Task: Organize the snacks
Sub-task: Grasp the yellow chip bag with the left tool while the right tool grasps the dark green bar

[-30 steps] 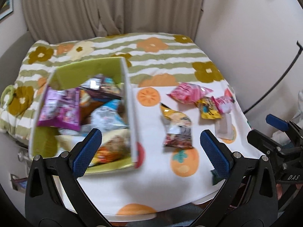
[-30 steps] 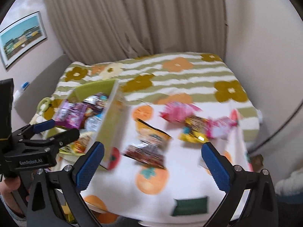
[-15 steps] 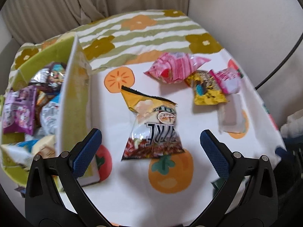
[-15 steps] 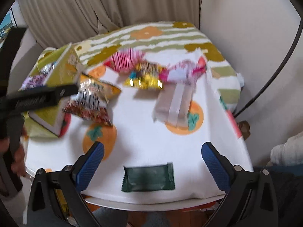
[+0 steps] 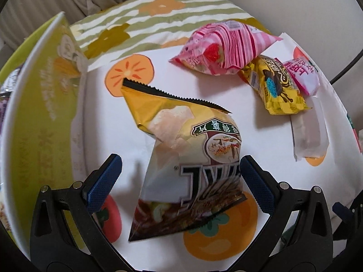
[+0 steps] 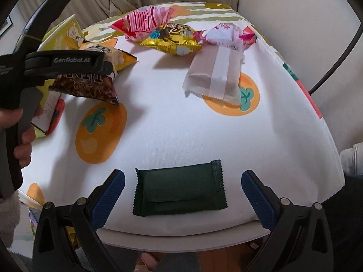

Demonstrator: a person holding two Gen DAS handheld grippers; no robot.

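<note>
A yellow and brown chip bag (image 5: 190, 158) lies on the white fruit-print cloth (image 5: 113, 136), between the fingers of my open left gripper (image 5: 179, 176). Its right pad is at the bag's edge. The yellow-green snack box (image 5: 40, 113) stands just left of it. In the right wrist view, a dark green packet (image 6: 179, 192) lies flat near the table's front edge, inside my open right gripper (image 6: 181, 190), neither pad touching it. The left gripper's finger (image 6: 74, 62) hangs over the chip bag (image 6: 90, 86) there.
Further back lie a pink striped pack (image 5: 222, 49), a yellow pack (image 5: 276, 86), a small pink-white pack (image 5: 301, 74) and a pale translucent pack (image 5: 308, 133). A hand (image 6: 20, 136) holds the left gripper's handle. A wall and a dark cable (image 6: 335, 61) are on the right.
Both grippers have come down and forward. The left one swung from the box to straddle the chip bag; the right one closed in on the green packet.
</note>
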